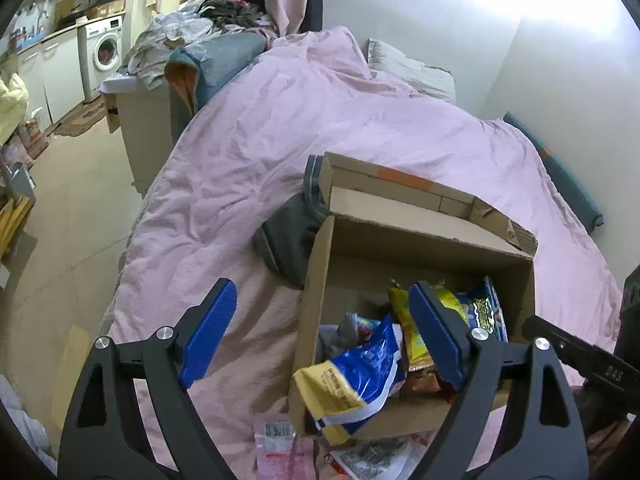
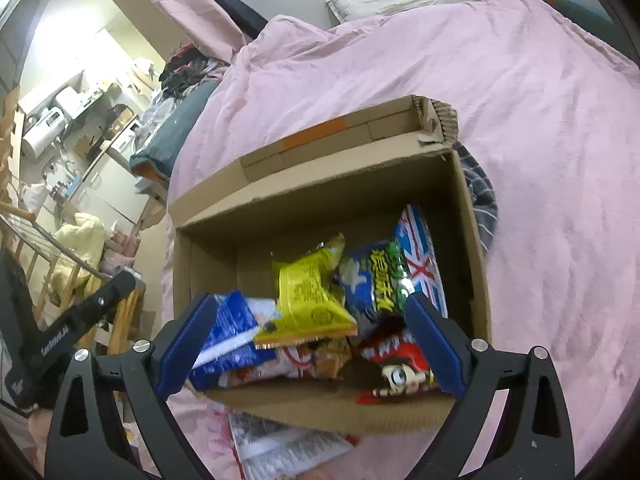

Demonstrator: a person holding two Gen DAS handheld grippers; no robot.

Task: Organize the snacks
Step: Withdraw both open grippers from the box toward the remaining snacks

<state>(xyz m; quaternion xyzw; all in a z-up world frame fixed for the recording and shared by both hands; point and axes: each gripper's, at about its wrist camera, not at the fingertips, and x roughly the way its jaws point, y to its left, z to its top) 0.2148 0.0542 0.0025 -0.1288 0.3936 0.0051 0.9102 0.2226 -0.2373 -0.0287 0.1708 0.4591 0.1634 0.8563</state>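
Snacks fill most of the cardboard box (image 2: 468, 216) on the bed; both grippers (image 1: 320, 336) (image 2: 312, 340) hover spread and empty, loose packets (image 2: 280, 452) remaining outside.

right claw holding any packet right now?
No: the right claw hangs open above the cardboard box, its pads clear of the yellow packet.

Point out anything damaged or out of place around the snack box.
The cardboard box has a torn far flap corner. A blue and yellow bag hangs over its near wall, and two packets lie outside on the bedcover.
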